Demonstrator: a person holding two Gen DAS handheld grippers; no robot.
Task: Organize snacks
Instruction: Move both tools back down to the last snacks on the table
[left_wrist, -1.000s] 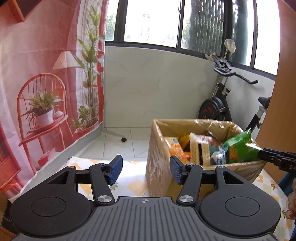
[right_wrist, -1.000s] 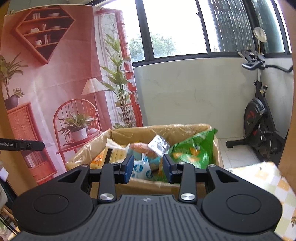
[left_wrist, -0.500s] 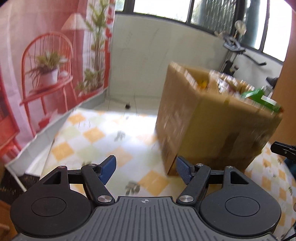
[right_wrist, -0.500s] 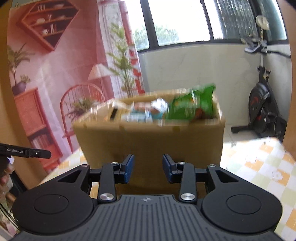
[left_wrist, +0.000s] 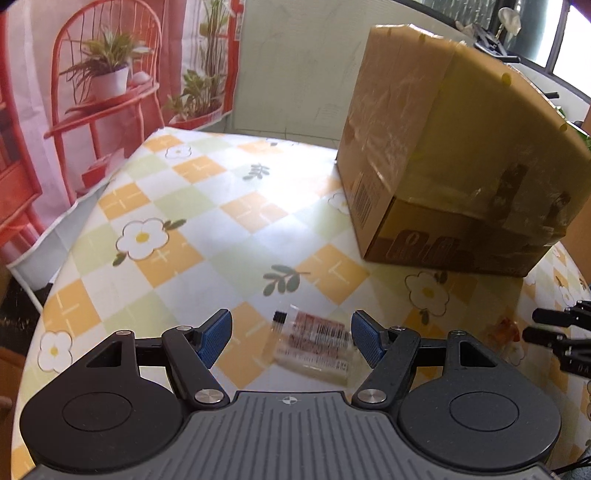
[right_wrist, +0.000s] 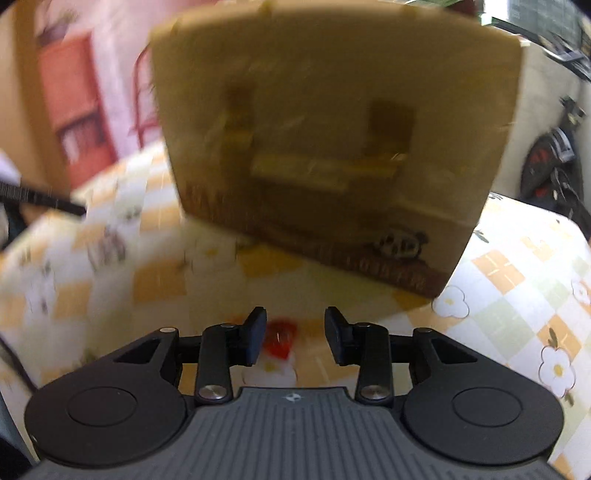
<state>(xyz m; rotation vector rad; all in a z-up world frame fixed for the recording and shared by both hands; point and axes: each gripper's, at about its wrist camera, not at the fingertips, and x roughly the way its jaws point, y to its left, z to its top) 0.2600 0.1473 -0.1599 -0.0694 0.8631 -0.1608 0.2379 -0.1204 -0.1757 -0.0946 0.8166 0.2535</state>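
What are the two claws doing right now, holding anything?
Left gripper: open, empty, over a clear snack packet.
Right gripper: open, empty, over a small red snack.

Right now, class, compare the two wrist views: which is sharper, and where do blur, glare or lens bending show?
Left wrist view: mostly sharp, glare whitens the tablecloth centre, the clear snack packet is slightly smeared, and the fisheye bows the cardboard box. Right wrist view: heavy motion blur smears the box and the red snack.
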